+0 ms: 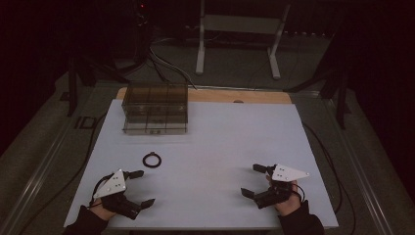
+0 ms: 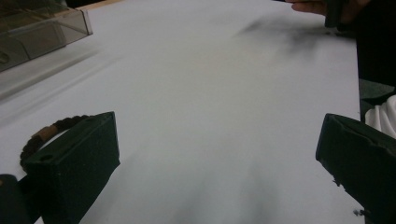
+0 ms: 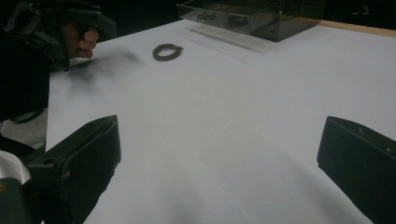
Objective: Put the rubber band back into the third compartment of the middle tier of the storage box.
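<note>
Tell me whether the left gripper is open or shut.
Open. The left gripper has its jaws spread wide with nothing between them; the bracelet lies apart on the table.

White table [image 1: 210,161]. Ring [image 1: 152,160] lies just ahead of left gripper [image 1: 139,188]; clear box [image 1: 156,108] farther ahead, near far edge.

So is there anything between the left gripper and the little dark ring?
No. In the high view, just bare white table separates the open left gripper from the ring.
</note>
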{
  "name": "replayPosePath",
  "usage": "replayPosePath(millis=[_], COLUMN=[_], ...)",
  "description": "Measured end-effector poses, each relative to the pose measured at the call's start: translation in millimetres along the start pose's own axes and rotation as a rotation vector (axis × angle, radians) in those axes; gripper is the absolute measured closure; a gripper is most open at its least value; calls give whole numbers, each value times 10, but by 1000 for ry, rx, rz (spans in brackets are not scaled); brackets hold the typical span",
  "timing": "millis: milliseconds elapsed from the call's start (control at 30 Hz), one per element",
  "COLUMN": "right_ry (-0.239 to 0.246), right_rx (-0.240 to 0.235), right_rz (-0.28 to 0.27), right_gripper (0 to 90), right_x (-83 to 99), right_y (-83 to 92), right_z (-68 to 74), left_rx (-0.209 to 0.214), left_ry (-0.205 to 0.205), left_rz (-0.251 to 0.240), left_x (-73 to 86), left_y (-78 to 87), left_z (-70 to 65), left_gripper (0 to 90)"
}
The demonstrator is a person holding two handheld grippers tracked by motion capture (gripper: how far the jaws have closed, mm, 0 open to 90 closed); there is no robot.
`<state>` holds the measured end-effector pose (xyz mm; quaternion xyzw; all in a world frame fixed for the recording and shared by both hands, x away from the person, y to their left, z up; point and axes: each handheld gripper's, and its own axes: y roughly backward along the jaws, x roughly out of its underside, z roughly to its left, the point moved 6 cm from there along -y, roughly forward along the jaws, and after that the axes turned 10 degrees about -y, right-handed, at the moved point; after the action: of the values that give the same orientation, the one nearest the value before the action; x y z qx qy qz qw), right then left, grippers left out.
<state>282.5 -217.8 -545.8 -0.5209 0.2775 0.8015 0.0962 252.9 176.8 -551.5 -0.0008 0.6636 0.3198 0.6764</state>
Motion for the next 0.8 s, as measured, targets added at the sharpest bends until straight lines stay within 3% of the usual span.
replayPosePath(millis=[500,800], right_ry=[-10,-11], right_rx=[2,-2], right_rz=[6,-8], right_gripper=[0,0], right_x=[-5,-32], right_y=[-2,8], right_z=[-2,7], left_rx=[51,105], left_ry=[-8,-31], left_rz=[20,16], left_x=[-19,-150], left_y=[-38,-77], left_z=[-52,-128], left_gripper=[3,3])
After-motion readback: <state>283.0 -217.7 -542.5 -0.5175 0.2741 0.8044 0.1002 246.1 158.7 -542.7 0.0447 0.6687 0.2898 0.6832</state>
